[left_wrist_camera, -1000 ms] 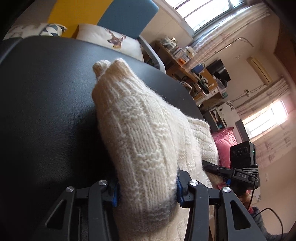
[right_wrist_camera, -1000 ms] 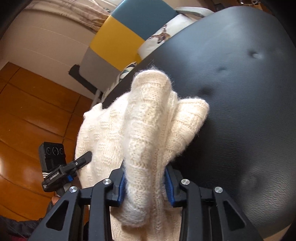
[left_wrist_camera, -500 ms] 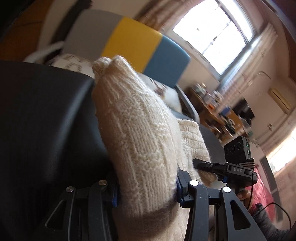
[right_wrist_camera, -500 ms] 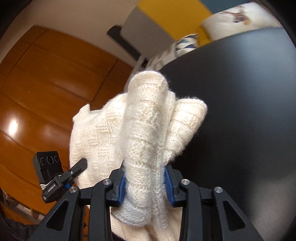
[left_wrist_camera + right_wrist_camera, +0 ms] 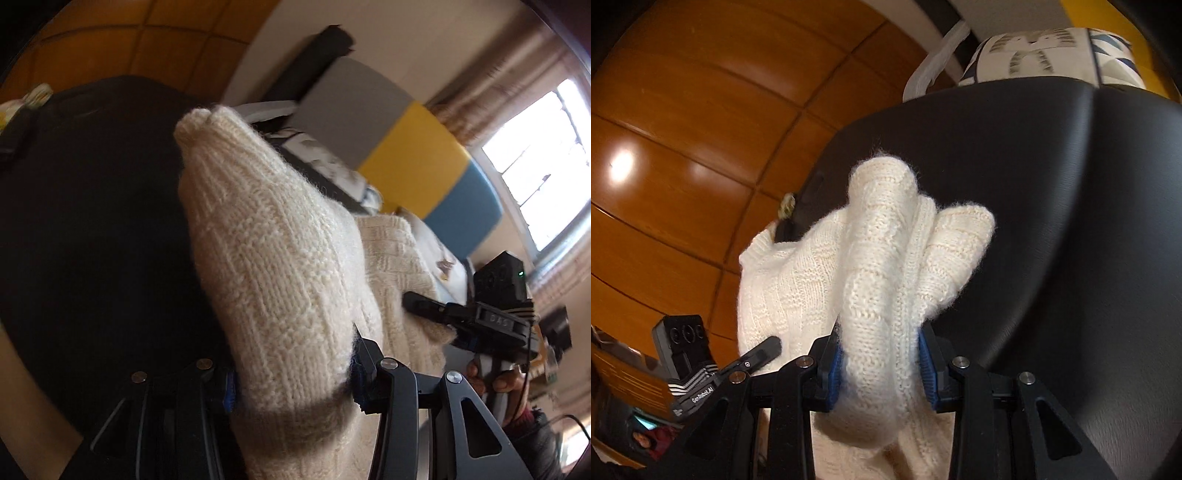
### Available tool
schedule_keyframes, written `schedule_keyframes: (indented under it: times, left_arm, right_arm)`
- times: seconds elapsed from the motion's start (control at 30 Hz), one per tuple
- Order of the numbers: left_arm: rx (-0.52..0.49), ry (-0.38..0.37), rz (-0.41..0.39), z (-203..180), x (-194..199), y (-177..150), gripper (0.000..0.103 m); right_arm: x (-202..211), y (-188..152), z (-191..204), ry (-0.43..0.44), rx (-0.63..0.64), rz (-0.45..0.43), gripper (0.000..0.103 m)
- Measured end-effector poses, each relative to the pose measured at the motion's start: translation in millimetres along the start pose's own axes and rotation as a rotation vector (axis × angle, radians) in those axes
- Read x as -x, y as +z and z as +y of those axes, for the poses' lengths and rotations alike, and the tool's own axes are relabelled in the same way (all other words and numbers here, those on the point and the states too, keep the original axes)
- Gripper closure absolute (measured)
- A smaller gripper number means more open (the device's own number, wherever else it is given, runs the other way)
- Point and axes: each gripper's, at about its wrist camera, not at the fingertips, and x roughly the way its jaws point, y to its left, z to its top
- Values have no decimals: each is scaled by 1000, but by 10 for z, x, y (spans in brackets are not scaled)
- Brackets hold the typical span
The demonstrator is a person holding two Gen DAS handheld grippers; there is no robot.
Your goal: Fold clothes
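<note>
A cream knitted sweater (image 5: 273, 258) is bunched between the jaws of my left gripper (image 5: 291, 376), which is shut on it above a black padded surface (image 5: 92, 229). My right gripper (image 5: 882, 365) is shut on another bunch of the same sweater (image 5: 882, 266). The knit stretches between both grippers. The right gripper shows in the left wrist view (image 5: 491, 317); the left gripper shows in the right wrist view (image 5: 701, 365). The fingertips are hidden by the knit.
A grey, yellow and blue chair back (image 5: 406, 147) and printed cushions (image 5: 1045, 55) stand beyond the black surface (image 5: 1071, 184). Wooden wall panels (image 5: 683, 129) are to the left. A small dark object (image 5: 790, 218) lies at the surface's far edge. A bright window (image 5: 546, 155) is at right.
Both grippers have swung left, still holding the sweater. The window and shelves have slid out of view; the wooden wall has come in. The grips are unchanged.
</note>
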Motion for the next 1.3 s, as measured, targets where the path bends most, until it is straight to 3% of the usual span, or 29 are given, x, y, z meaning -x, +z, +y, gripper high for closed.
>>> schedule_keyframes:
  times: [0.17,0.3,0.43,0.53,0.63,0.77,0.87,1.0,1.17,1.3]
  left_arm:
    - [140,34,31,515,-102,98,52]
    - [148,21,58,616,-127,127,41]
    - [121,47,60,593,-18,129,38]
    - [103,67,50,526,149,103,37]
    - [54,96,-19,385,352,88,37]
    - [-9,117,-103,212,525,82,34]
    - [-38,125,-120,128,412,241,34]
    - [-23,186,-65,46,176,384,34]
    - [9,303,22,66,-198,323,34]
    - [80,316,35,188,-315,248,23]
  right_arm:
    - [-177,-28,63,-84,16,62,67]
    - [-165,47,-18,-124,-14,66,61]
    - [40,108,109,-173,55,-4,61]
    - [302,-8,360,-179,141,-108,61]
    - [287,34,688,-126,248,-115,61]
    - [-152,209,1118,-182,382,-43,61]
    - [-413,228,1121,-294,414,18,61]
    - [-655,227,936,-398,367,67,64]
    - [-651,122,745,-396,367,39,65]
    - [-625,95,763,-394,387,25,65]
